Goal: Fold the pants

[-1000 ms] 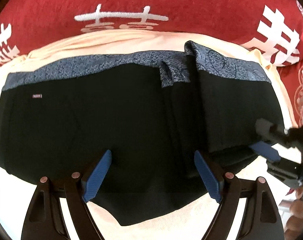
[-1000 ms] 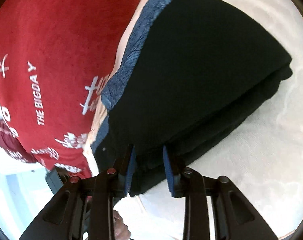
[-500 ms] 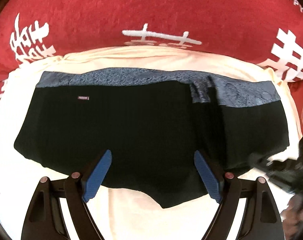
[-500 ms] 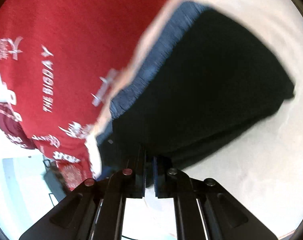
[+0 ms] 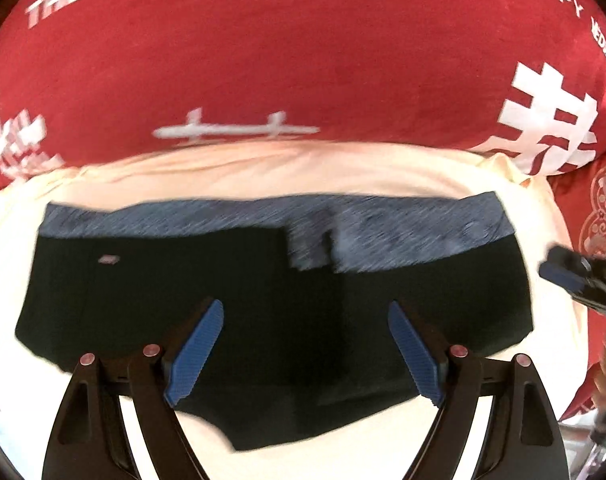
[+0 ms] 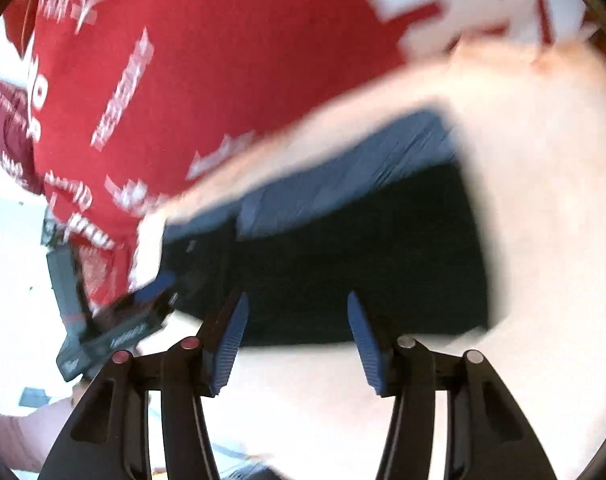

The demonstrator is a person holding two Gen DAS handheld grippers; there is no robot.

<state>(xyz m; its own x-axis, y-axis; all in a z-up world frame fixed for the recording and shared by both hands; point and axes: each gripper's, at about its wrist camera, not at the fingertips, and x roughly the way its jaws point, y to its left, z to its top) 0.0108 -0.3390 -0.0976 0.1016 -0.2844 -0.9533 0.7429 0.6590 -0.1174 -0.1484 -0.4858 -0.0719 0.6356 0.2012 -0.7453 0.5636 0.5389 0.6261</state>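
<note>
Cream cloth [image 5: 263, 168] bears my folded black pants [image 5: 263, 300]; left gripper [image 5: 303, 344] wide, empty; right gripper [image 6: 295, 340] opening, empty; task nearly done.

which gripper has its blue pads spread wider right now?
The left gripper: its pads stand wide, empty above the folded black pants. The right gripper is narrower, jaws opening, nothing between.

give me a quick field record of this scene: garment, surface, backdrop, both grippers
garment: black pants with a blue-grey waistband, folded into a flat bundle
surface: cream sheet under the pants
backdrop: red cloth with white characters and lettering
left gripper: open above the pants, nothing between the fingers
right gripper: jaws opening, holding nothing, clear of the pants
image quality: both views motion-blurred
</note>
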